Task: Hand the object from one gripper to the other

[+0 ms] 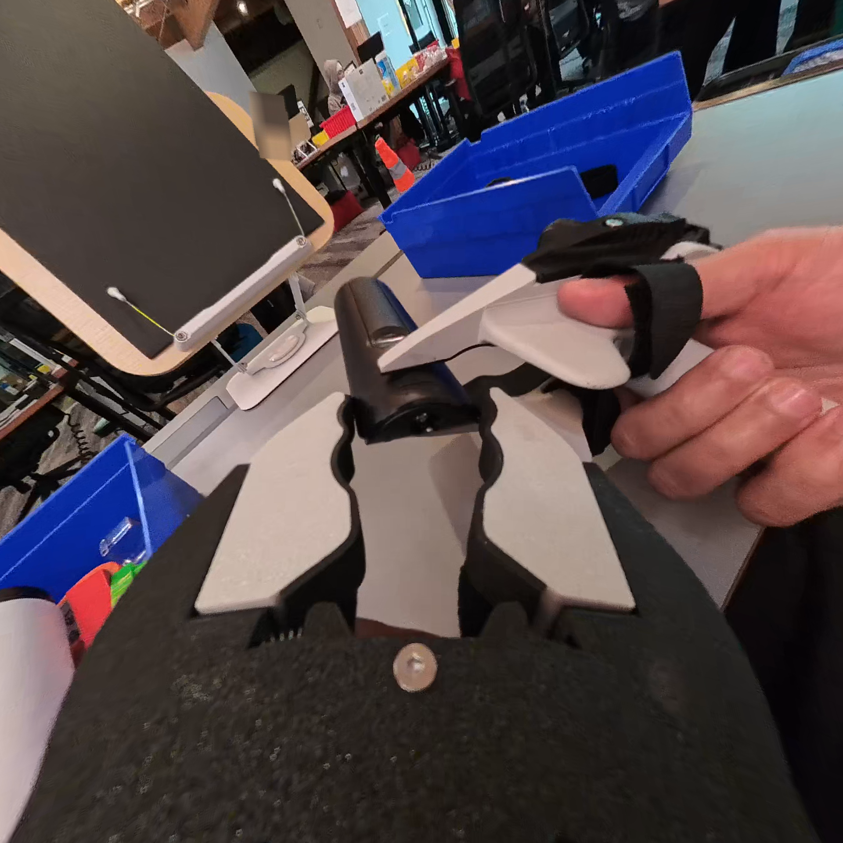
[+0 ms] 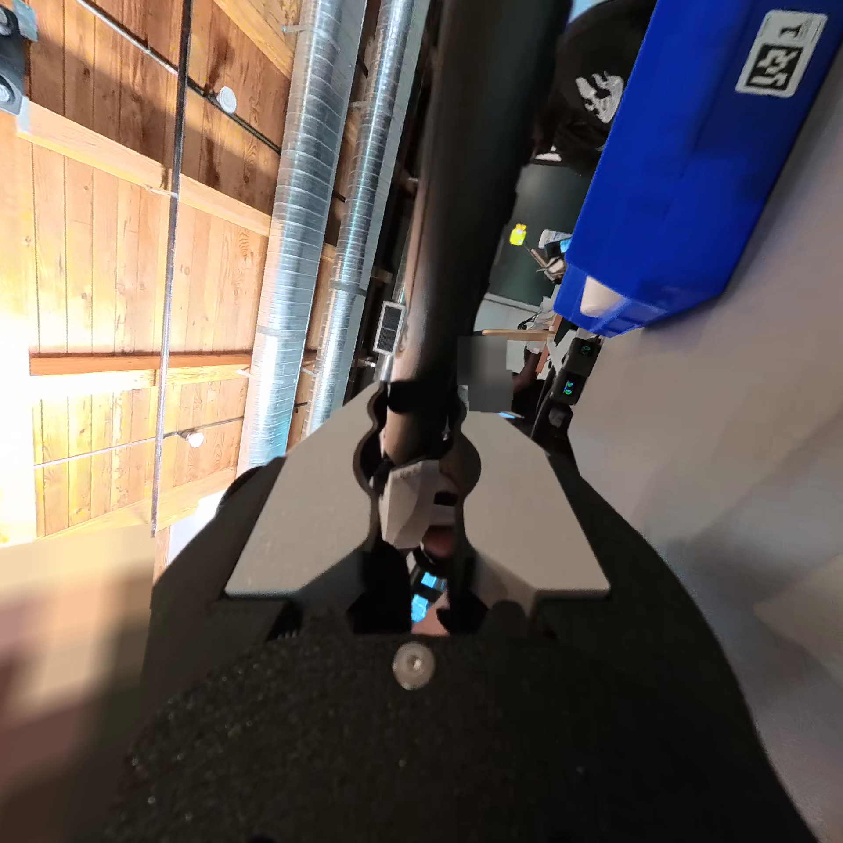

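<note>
Here, nearest us in the left wrist view, the left gripper [image 1: 413,410] has its two fingers closed on the near end cap of the black cylindrical object [image 1: 387,360], whose long axis runs straight away from those fingertips, out over the grey table [image 1: 752,150]. The right gripper [image 1: 424,351] comes in from the right, crosswise to that axis, held by the person's hand [image 1: 730,365]; its upper finger lies on the object's middle. In the right wrist view that gripper [image 2: 422,410] appears closed around the dark shaft, though blur keeps us from being certain. We judge both grippers to have contact, so the coming move turns on the left fingers opening. Farther off stand a blue bin [image 1: 547,182] and, to the left, a tilted dark board [image 1: 114,159], neither in the way.
</note>
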A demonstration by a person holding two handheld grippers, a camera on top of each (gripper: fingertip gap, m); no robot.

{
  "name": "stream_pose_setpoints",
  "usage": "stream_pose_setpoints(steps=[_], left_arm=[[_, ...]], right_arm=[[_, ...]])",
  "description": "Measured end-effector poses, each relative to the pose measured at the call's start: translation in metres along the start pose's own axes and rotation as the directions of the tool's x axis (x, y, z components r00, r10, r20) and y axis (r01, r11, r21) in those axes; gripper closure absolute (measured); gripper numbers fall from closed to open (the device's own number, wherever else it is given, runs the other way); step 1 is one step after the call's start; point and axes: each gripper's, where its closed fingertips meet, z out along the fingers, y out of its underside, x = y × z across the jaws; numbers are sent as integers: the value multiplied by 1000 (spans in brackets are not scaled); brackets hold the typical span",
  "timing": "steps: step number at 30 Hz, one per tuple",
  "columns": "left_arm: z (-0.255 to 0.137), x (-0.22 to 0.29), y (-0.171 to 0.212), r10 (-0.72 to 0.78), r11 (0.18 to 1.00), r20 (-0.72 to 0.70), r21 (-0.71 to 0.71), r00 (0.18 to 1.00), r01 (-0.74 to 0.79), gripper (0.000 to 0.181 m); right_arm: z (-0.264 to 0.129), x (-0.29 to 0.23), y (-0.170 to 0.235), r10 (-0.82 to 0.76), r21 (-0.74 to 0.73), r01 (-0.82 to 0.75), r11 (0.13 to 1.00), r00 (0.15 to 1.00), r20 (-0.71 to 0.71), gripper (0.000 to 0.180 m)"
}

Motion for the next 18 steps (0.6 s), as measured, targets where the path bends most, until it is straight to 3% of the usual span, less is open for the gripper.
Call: stream_pose_setpoints(steps=[3,7,11,18], left_arm=[[-4,-5,-7,-26,999,-8,23,1000,26,129],[-10,-16,-11,-181,981,-69,60,981,186,129],[-17,-30,-14,-390,906,-167,103,905,410,130],[-24,-52,-18,-611,733,-299,136,733,666,130]], right_arm=[[2,-7,7,-134,-88,135,987,991,16,148],[0,-13,8,-297,-165,297,941,954,24,132],[-18,12,-8,-549,-285,500,818,825,-130,110],[-58,33,-47,-729,-416,606,678,626,-277,93]])
